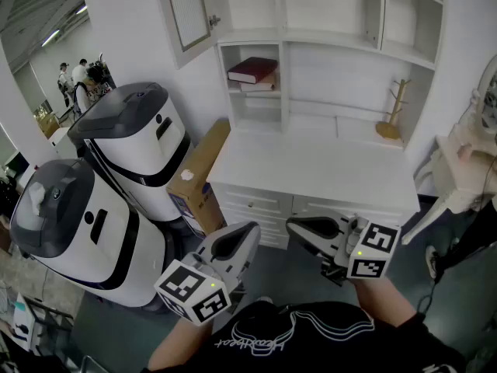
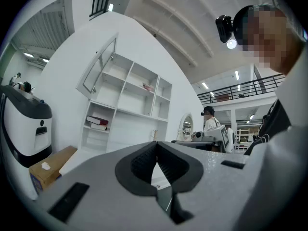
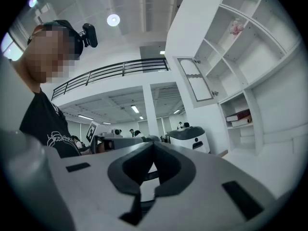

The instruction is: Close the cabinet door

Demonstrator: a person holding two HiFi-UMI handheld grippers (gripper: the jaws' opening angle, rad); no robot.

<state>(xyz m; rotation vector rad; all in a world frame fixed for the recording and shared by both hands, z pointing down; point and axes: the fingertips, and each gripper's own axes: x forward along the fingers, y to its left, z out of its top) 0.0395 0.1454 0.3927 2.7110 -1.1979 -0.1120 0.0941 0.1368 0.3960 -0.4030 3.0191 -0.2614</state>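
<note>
The white wall cabinet [image 1: 326,22] stands ahead, and its glass-paned door [image 1: 186,10] at the upper left is swung open. The door also shows in the left gripper view [image 2: 101,66] and in the right gripper view [image 3: 195,81]. Both grippers are held low near my body, well short of the cabinet. My left gripper [image 1: 250,228] points towards the drawers, and its jaws [image 2: 156,144] meet with nothing between them. My right gripper [image 1: 292,225] points left across my front, and its jaws [image 3: 153,144] are also together and empty.
Two white-and-grey machines [image 1: 136,142] [image 1: 70,224] stand at the left, with a cardboard box [image 1: 200,173] leaning beside the drawers. A white counter [image 1: 311,165] lies under the shelves, which hold books [image 1: 252,70] and a wooden stand [image 1: 392,115]. White furniture [image 1: 466,158] is at the right.
</note>
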